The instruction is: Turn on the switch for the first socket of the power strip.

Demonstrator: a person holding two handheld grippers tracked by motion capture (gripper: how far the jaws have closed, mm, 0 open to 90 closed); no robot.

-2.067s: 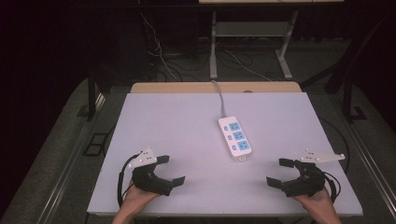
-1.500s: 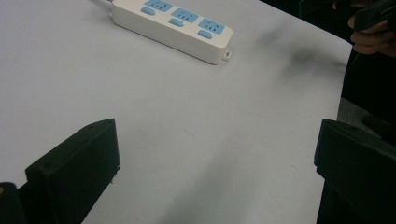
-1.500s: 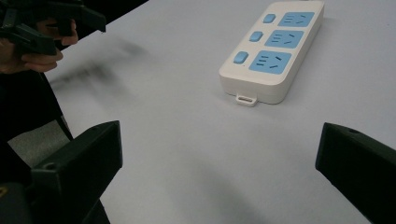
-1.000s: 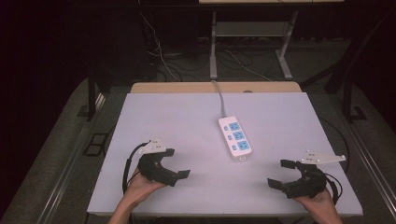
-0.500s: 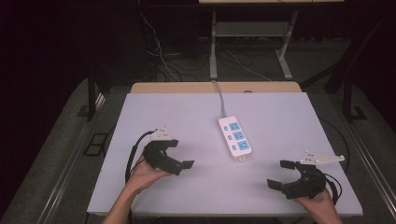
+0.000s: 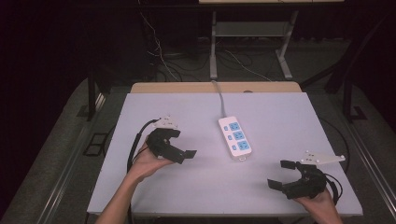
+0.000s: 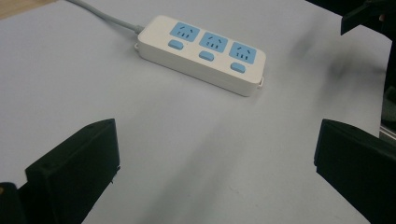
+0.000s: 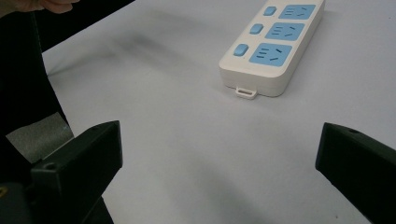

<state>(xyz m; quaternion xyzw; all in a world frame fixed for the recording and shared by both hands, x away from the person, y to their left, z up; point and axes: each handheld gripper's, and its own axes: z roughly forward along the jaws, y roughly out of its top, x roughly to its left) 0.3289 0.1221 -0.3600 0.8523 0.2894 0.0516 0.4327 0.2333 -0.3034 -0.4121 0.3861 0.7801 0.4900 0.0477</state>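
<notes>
Power strip (image 6: 236,139) cable (image 6: 221,101) passes behind the table's (image 6: 280,186) far edge, its plug hidden. Socket markings appear too small to read.

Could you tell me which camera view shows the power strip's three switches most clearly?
The left gripper view: the power strip lies whole and close, each blue switch sitting below its socket. The right gripper view crops its far end. The high view shows it whole but small.
</notes>
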